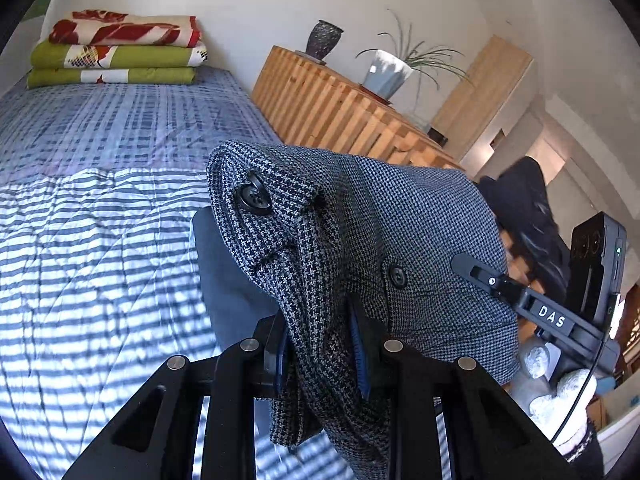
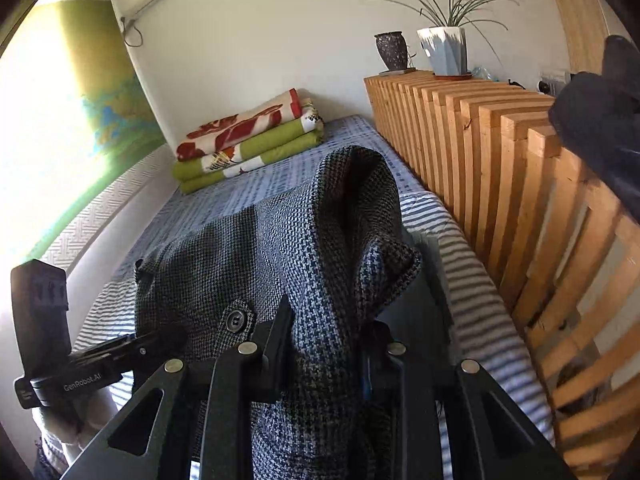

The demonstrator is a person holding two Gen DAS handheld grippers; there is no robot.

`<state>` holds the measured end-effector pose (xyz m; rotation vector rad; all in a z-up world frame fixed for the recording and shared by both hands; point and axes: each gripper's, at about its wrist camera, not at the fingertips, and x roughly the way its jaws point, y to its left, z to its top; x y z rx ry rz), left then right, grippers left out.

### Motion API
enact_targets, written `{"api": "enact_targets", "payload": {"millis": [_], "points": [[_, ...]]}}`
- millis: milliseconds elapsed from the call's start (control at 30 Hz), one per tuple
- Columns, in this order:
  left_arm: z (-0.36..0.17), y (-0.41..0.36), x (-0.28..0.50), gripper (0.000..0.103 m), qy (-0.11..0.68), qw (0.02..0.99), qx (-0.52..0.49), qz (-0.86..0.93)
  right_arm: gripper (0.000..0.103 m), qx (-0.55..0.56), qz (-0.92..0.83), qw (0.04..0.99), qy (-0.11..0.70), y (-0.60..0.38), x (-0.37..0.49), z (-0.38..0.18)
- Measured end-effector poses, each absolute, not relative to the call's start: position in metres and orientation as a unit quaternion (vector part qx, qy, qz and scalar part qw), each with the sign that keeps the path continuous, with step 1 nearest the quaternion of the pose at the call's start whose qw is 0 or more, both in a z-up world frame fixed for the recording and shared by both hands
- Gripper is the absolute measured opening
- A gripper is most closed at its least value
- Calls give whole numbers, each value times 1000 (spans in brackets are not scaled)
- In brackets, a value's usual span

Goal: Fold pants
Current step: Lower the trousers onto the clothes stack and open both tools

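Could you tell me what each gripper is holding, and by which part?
Both hold the houndstooth pants: the left gripper and right gripper each pinch bunched fabric near the buttoned waistband.

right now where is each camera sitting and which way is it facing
Left wrist: on the left gripper, facing up the bed toward the folded blankets; the gloved right hand shows.
Right wrist: on the right gripper, facing the same way beside the slatted wood cabinet; the left gripper's body shows at left.
Shared: houndstooth pants clamped by both, blankets, potted plant.
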<state>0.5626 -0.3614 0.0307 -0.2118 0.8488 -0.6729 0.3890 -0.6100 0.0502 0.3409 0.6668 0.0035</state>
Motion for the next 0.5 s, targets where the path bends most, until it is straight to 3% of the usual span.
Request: {"api": "enact_targets", "payload": {"millis": [167, 233, 267, 400, 500], "points": [[-39, -380, 627, 30, 444, 835, -96, -309, 27, 144, -9, 924, 353, -634, 443, 2], [-68, -384, 640, 50, 479, 831, -85, -271, 43, 130, -52, 904, 405, -645, 464, -32], [-75, -383, 643, 51, 482, 830, -98, -263, 47, 139, -64, 896, 418, -649, 469, -42], [-62, -369, 634, 57, 449, 840, -121, -279, 58, 144, -68, 910, 383, -653, 455, -34], [-44, -350, 620, 55, 422, 855, -122, -275, 58, 131, -104, 919, 358, -656, 440, -19]]}}
